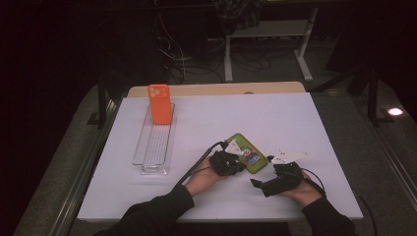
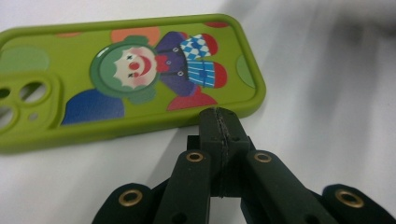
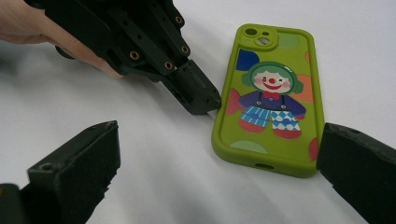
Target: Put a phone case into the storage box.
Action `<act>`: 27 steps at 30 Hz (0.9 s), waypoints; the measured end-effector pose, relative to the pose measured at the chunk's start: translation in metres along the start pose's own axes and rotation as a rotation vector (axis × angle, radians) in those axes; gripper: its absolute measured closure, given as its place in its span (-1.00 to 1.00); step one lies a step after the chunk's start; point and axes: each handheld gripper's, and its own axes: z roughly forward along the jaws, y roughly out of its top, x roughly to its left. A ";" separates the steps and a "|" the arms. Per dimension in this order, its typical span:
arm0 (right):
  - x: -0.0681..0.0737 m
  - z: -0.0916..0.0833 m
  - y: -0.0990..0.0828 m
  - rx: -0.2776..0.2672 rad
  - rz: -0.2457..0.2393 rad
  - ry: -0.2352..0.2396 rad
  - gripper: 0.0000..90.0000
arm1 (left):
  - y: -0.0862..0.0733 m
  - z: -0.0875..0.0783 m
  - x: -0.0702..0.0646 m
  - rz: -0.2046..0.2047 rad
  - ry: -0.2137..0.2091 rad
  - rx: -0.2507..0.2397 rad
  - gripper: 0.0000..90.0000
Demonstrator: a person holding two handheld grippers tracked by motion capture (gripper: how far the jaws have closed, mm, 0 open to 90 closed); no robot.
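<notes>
A rounded, matte lime-green phone case (image 3: 268, 100) printed with a clown lies flat on the smooth white table (image 1: 275, 118). The left gripper (image 2: 219, 122), jaws pressed together with nothing between them, has its blunt black tip just at the case's long edge. The right gripper (image 3: 219, 172) stands wide apart, the case's bottom end just ahead between its jaws. Well beyond both, an orange phone case (image 1: 160, 103) stands upright in a clear ribbed plastic tray (image 1: 153, 147).

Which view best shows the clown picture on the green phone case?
The right gripper view: the green phone case lies whole and sharp, clown upright. The left gripper view crops its camera end; the high view renders it small, half covered by the left claw.
</notes>
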 end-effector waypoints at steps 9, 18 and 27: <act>0.000 0.000 0.000 0.001 0.001 0.001 -1.00 | -0.005 -0.032 0.013 -0.048 -0.001 -0.071 0.71; 0.000 0.000 0.000 0.012 0.011 -0.002 -1.00 | -0.032 -0.075 0.021 -0.057 0.037 -0.077 -0.03; 0.000 0.000 0.001 0.017 0.015 -0.015 -1.00 | -0.054 -0.092 0.023 -0.095 0.048 -0.090 -0.60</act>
